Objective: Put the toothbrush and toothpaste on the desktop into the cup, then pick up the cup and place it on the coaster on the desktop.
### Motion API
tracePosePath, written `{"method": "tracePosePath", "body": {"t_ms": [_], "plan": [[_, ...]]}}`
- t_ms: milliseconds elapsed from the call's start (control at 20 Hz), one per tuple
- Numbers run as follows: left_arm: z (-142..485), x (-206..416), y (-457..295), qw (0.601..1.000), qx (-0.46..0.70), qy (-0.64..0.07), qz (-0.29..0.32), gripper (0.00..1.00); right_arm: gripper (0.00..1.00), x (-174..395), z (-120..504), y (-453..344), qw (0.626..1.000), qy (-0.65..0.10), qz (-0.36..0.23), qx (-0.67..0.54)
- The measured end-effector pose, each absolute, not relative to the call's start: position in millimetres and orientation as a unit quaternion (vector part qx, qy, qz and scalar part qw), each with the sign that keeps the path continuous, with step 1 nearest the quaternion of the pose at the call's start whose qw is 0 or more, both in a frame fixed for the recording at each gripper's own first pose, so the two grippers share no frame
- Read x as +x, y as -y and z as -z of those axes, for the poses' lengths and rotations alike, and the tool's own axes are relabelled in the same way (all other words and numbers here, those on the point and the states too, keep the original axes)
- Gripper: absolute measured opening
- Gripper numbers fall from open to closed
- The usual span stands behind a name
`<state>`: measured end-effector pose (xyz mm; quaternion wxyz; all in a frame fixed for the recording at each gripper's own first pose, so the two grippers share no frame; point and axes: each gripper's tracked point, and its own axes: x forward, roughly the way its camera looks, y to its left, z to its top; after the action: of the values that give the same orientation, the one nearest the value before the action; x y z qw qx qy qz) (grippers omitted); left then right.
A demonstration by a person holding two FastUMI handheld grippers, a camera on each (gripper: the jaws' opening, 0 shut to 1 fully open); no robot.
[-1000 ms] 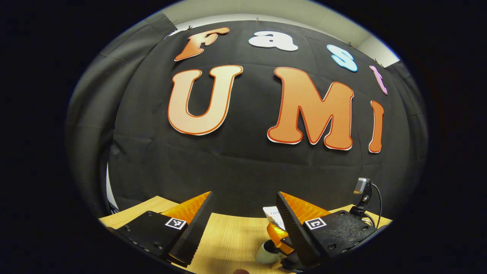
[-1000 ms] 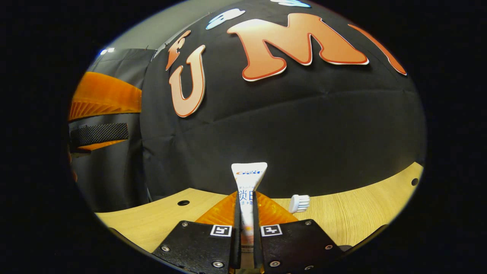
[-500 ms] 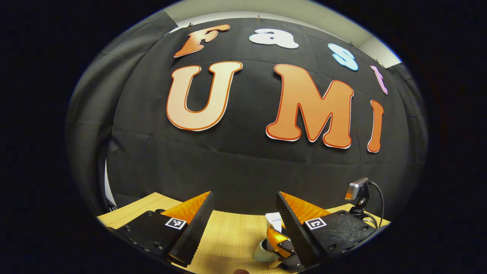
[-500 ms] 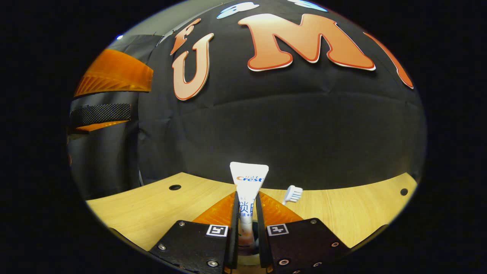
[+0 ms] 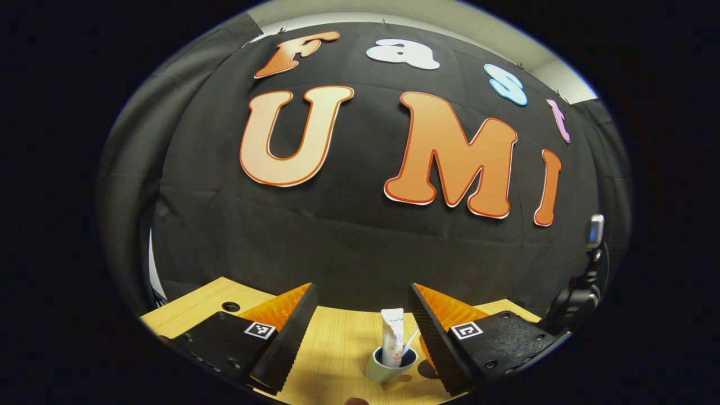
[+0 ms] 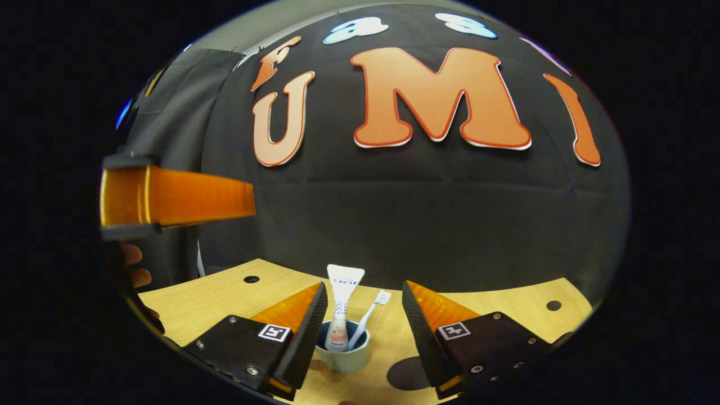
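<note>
- One cup (image 6: 342,353) on desktop (image 6: 225,298), holding one toothpaste (image 6: 341,306) and one toothbrush (image 6: 368,315), both upright.
- One dark coaster (image 6: 409,373) just beside cup, apart.
- Right gripper (image 6: 360,315) and left gripper (image 5: 360,315): jaws spread, gripping nothing.
- Free desktop around cup.

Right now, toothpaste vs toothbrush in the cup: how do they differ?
The toothpaste tube stands nearly upright at the left of the cup; the toothbrush leans to the right. The toothpaste is wide and flat, its crimped end up; the toothbrush is a thin stick, its bristle head up. The toothpaste tops out higher. Both are white and rest in the cup, free of both open grippers.
</note>
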<state>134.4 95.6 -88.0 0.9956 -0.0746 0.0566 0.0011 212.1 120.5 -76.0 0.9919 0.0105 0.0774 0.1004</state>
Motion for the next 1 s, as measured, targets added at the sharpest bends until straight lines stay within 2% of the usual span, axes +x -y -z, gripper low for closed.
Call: {"method": "tracePosePath", "body": {"t_ms": [100, 300, 700, 1000], "plan": [[97, 135, -88, 0.994, -0.076, -0.077, 0.007, 0.97, 0.85, 202, 64, -104, 0.993, -0.079, -0.084, 0.009], [125, 137, -62, 0.987, -0.079, -0.134, 0.034, 0.97, 0.89, 181, 52, -66, 0.994, -0.097, -0.048, 0.029], [186, 142, -34, 0.967, -0.075, -0.241, 0.047, 0.97, 0.9, 139, 24, -11, 0.995, -0.1, 0.0, 0.001], [228, 138, -21, 0.948, -0.082, -0.306, 0.03, 0.98, 0.91, 108, 11, 25, 0.994, -0.105, 0.019, 0.006]]}}
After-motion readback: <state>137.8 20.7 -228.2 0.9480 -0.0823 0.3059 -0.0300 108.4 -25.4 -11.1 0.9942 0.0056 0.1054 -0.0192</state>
